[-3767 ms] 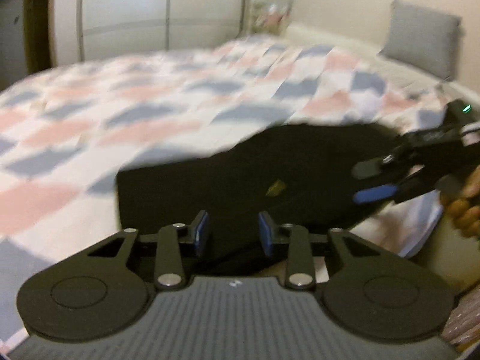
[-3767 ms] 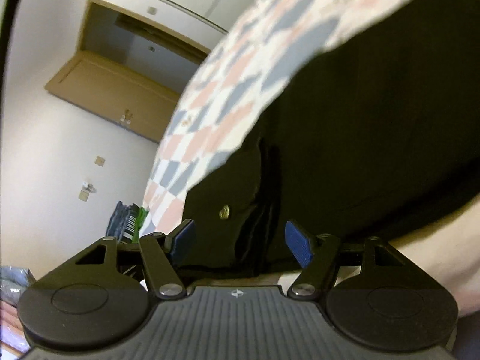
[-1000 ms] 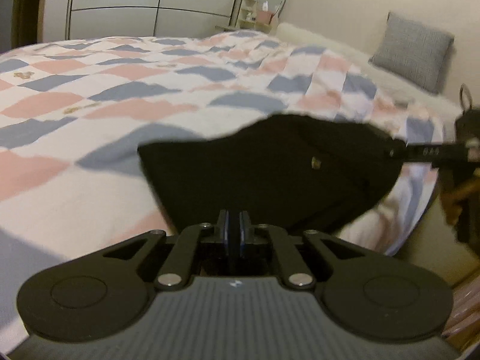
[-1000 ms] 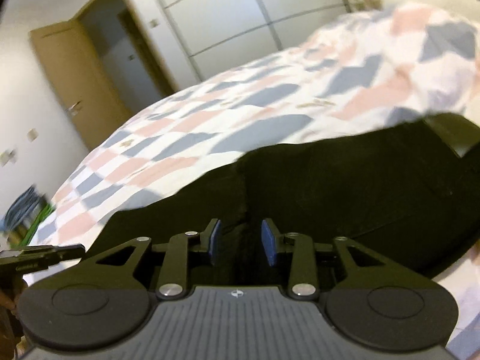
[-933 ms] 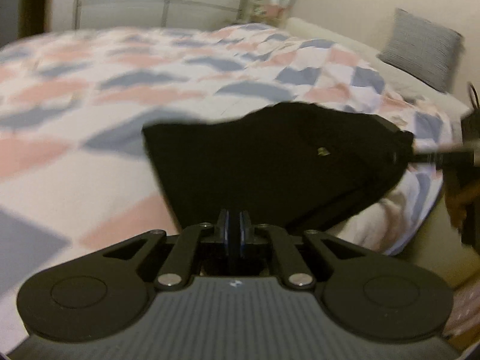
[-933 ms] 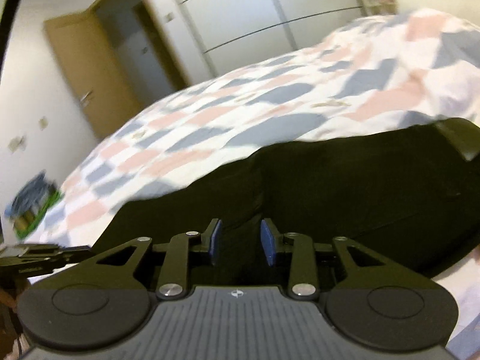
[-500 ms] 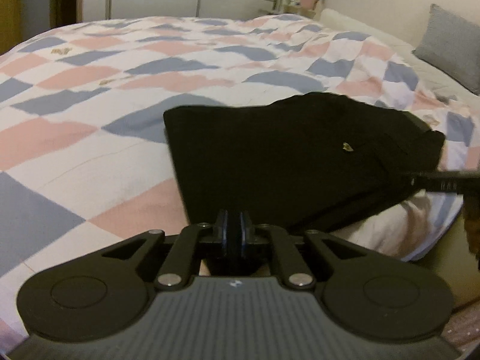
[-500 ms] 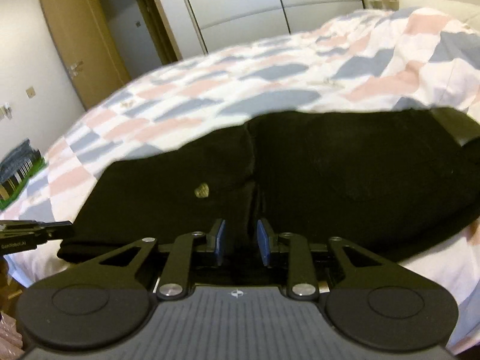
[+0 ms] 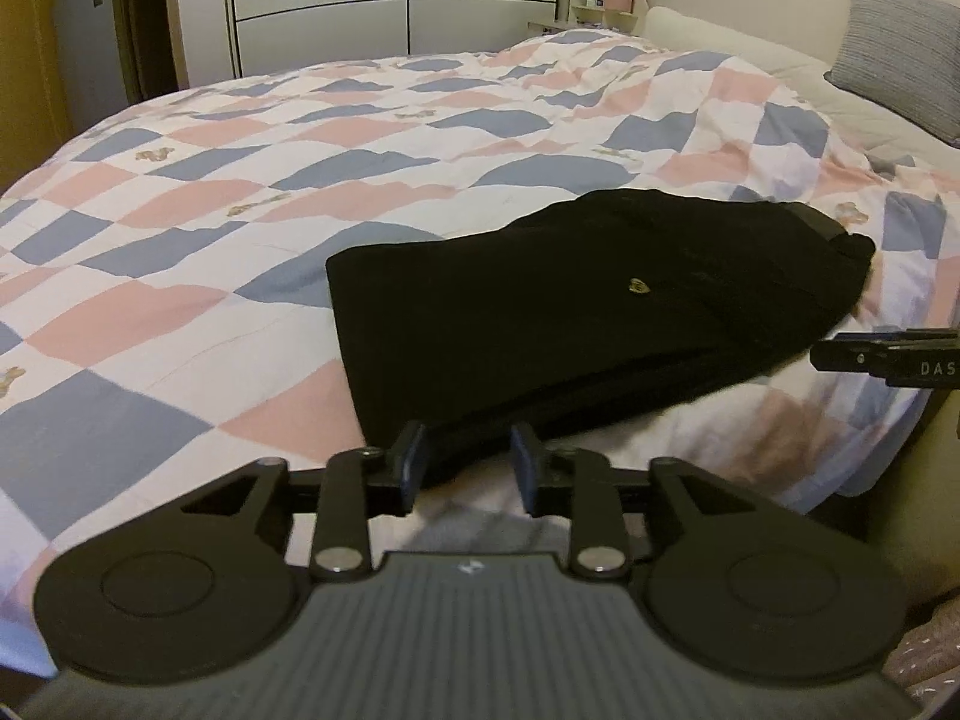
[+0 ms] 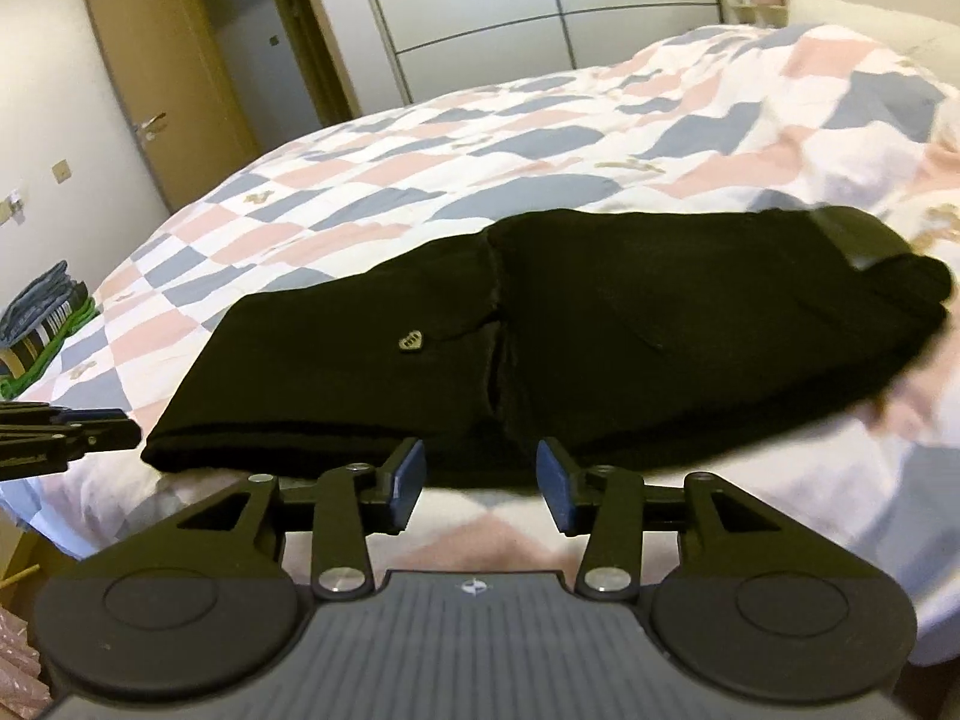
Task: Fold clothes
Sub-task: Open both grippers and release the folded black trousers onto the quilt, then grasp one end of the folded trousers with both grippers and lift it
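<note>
My black garment [image 9: 588, 324] lies folded flat near the edge of the soft checked quilt [image 9: 240, 192], matte fabric with 1 small metal heart badge [image 10: 410, 343]. My left gripper [image 9: 468, 468] and right gripper [image 10: 479, 475] both gape empty just short of its near hem. Only the right view shows the garment's centre crease and the stacked clothes [image 10: 36, 324] beyond.

checkered quilt [image 9: 300, 180], grey pillow [image 9: 906, 42], wooden door [image 10: 156, 78]

Folded black garment [image 9: 576, 306] on bed [image 9: 240, 180]
</note>
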`<action>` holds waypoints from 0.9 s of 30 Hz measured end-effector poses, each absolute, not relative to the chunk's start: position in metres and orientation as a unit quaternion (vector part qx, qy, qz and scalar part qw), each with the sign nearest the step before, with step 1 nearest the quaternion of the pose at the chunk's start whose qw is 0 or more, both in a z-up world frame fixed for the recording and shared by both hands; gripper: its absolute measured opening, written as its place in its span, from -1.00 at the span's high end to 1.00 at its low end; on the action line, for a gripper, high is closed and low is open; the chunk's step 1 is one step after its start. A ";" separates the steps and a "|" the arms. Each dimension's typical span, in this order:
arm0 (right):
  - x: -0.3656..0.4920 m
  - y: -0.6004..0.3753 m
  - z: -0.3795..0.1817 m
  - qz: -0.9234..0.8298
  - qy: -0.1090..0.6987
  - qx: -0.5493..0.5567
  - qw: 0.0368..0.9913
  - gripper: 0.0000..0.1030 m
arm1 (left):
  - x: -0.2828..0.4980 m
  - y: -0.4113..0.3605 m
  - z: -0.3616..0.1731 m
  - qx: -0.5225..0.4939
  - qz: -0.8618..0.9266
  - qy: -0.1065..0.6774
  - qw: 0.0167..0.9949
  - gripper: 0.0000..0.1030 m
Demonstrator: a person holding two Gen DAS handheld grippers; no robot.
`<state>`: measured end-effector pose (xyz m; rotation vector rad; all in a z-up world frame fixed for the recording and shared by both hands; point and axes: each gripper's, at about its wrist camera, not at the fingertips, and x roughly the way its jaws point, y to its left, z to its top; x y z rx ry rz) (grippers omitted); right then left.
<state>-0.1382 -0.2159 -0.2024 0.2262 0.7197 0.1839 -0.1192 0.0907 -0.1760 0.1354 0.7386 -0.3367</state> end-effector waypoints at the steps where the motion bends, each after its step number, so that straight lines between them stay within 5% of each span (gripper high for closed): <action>1: -0.144 -0.216 -0.202 0.083 0.350 0.110 0.927 0.03 | -0.125 0.090 -0.173 0.067 -0.164 0.357 0.917 0.31; 10: -0.195 -0.219 -0.183 0.064 0.316 0.105 0.941 -0.35 | -0.167 0.083 -0.153 0.075 -0.176 0.330 0.924 -0.08; 27: -0.221 -0.202 -0.162 0.012 0.309 0.038 0.950 -0.65 | -0.184 0.089 -0.147 0.067 -0.187 0.326 0.924 -0.22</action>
